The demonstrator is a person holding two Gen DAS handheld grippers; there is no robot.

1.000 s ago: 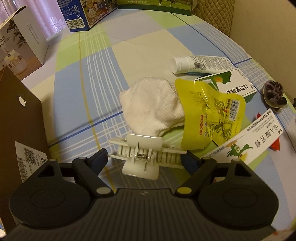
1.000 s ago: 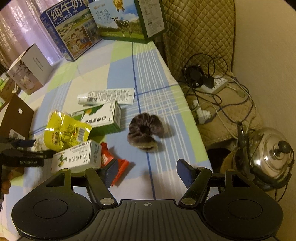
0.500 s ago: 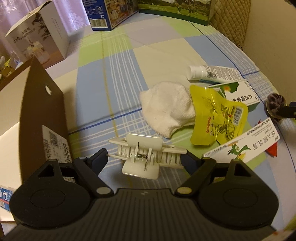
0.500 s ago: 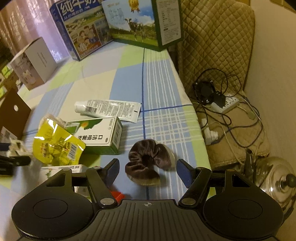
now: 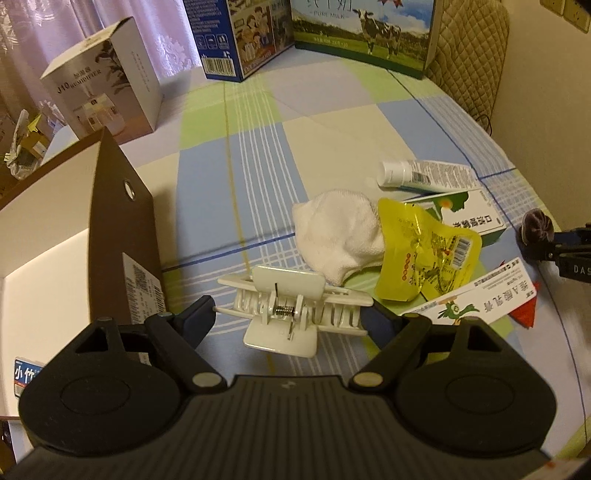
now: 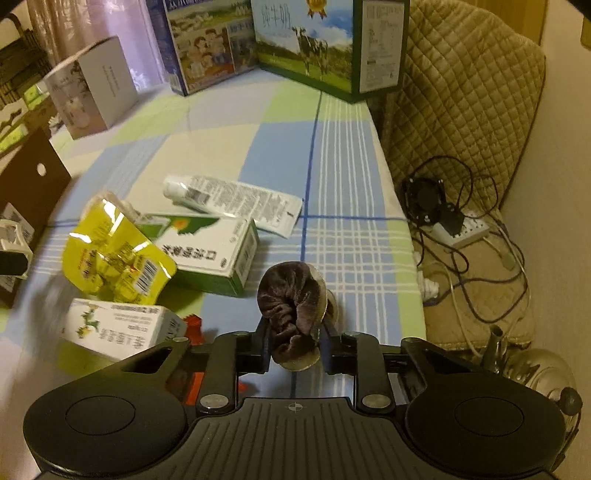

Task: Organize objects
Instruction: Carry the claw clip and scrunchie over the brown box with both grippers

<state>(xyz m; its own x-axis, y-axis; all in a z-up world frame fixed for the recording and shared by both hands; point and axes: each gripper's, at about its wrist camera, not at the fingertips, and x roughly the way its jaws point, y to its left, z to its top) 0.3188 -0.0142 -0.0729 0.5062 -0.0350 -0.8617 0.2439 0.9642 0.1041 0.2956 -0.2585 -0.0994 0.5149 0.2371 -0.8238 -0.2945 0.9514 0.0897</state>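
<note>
My left gripper (image 5: pixel 291 317) is shut on a white hair claw clip (image 5: pixel 288 310), held lengthwise between its fingers above the checked tablecloth, just right of an open brown box (image 5: pixel 118 221). My right gripper (image 6: pixel 293 343) is shut on a dark brown velvet scrunchie (image 6: pixel 291 306) near the table's right edge; it also shows in the left wrist view (image 5: pixel 535 225). On the cloth lie a white sock (image 5: pixel 336 232), a yellow snack pouch (image 5: pixel 421 251), a white tube (image 5: pixel 424 173), a green-white carton (image 6: pixel 210 254), a long white carton (image 5: pixel 472 299) and a red wrapper (image 5: pixel 524 314).
A white humidifier box (image 5: pixel 107 81) and two milk cartons (image 5: pixel 251 33) (image 5: pixel 369 33) stand at the back. Right of the table are a quilted chair (image 6: pixel 461 92), a power strip with cables (image 6: pixel 465 229) and a metal kettle (image 6: pixel 532 369) on the floor.
My right gripper moved forward and closed on the scrunchie. My left gripper, holding the clip, moved left toward the brown box, whose white inside has come into view.
</note>
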